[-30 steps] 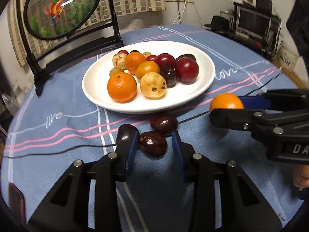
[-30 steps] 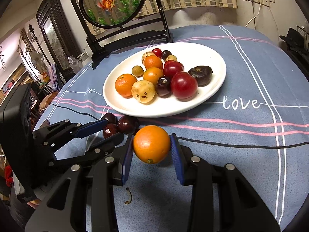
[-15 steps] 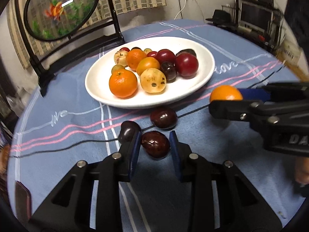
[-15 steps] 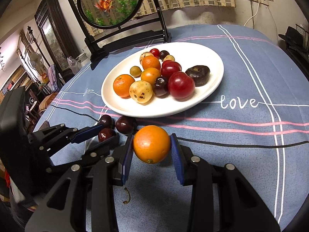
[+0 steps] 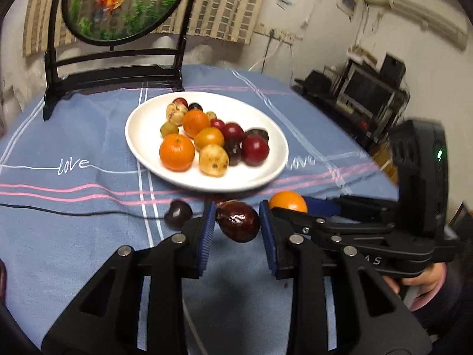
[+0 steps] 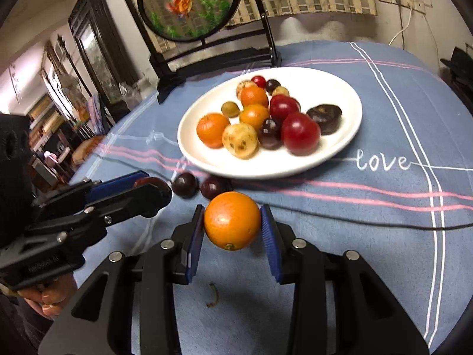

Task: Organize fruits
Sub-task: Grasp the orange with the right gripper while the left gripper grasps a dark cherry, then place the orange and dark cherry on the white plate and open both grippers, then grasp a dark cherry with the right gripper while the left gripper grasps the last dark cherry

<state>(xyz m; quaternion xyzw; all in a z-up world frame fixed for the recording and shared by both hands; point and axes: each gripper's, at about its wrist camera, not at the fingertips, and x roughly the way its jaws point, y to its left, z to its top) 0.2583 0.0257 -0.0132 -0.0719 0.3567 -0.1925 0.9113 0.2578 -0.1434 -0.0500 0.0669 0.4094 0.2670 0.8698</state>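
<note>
A: Largest risk? The white plate (image 5: 142,148) on the table (image 5: 74,236) is crowded; fruit may be dislodged.

B: Noted. The dark plum (image 5: 238,221) is clamped in the left gripper (image 5: 236,227) jaws, the orange (image 6: 232,220) in the right gripper (image 6: 232,230) jaws. Both are glossy; slippage is possible.
</note>
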